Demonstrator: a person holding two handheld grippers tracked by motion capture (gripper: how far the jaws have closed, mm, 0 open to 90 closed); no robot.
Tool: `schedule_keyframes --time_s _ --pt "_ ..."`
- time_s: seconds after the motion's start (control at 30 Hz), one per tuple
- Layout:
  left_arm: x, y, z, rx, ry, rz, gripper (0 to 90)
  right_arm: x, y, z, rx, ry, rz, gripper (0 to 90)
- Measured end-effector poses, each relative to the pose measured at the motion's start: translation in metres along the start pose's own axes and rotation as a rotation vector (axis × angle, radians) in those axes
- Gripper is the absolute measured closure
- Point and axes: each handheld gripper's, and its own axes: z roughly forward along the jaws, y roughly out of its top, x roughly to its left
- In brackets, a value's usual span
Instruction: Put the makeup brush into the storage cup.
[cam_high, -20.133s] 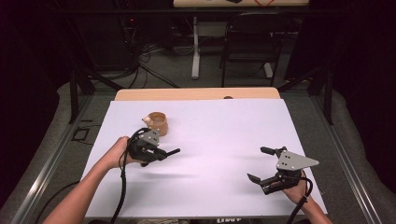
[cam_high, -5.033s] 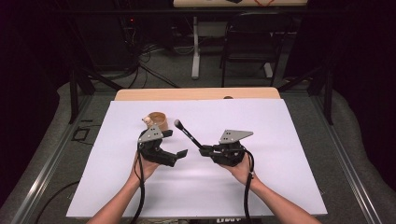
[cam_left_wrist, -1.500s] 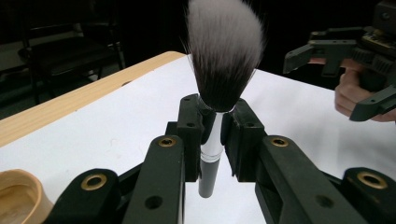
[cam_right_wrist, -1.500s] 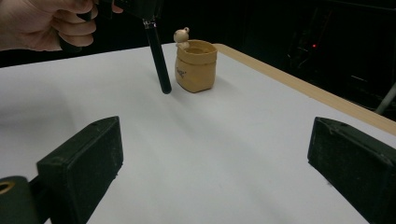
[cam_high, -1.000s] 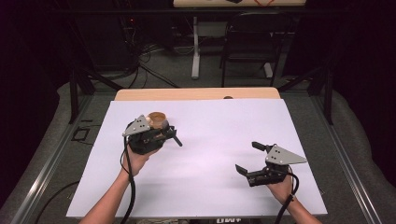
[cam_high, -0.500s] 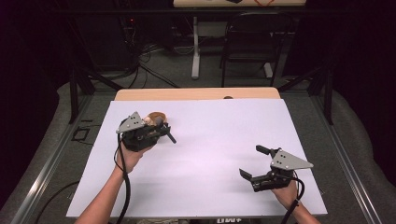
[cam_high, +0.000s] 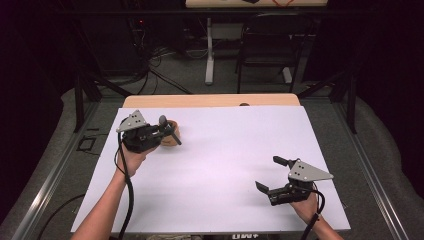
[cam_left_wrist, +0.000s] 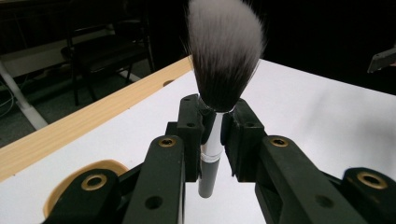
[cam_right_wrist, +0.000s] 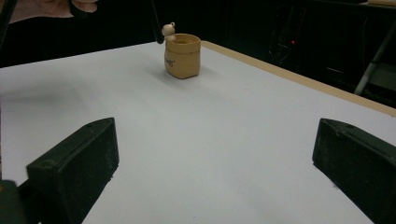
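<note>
On the white surface I count one small tan pot, one makeup brush and my two handheld grippers. My left gripper hovers near the far left corner of the surface, and its jaws are clamped on the brush. In the left gripper view the jaws pinch the silver collar just under the bristles, so the fluffy black-and-white head stands up beyond the jaw tips while the dark handle hangs down between the jaws. The pot sits on the surface close to the far left corner, just beside and partly behind my left gripper in the high view; in the right gripper view it shows a tiny figure perched on its rim. My right gripper rests near the near right corner, well apart from the pot, with its jaws spread wide and nothing between them.
</note>
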Motion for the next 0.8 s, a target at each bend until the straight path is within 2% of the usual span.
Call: schedule_keyframes --time_s 0.27,0.8 --pt "0.008 0.014 0.001 0.043 0.009 0.023 77.1 0.000 0.000 0.000 0.001 0.001 0.008 0.0" --pt "0.034 0.030 0.002 0.093 0.049 0.006 77.0 0.000 -0.001 0.001 0.011 0.001 0.008 0.0"
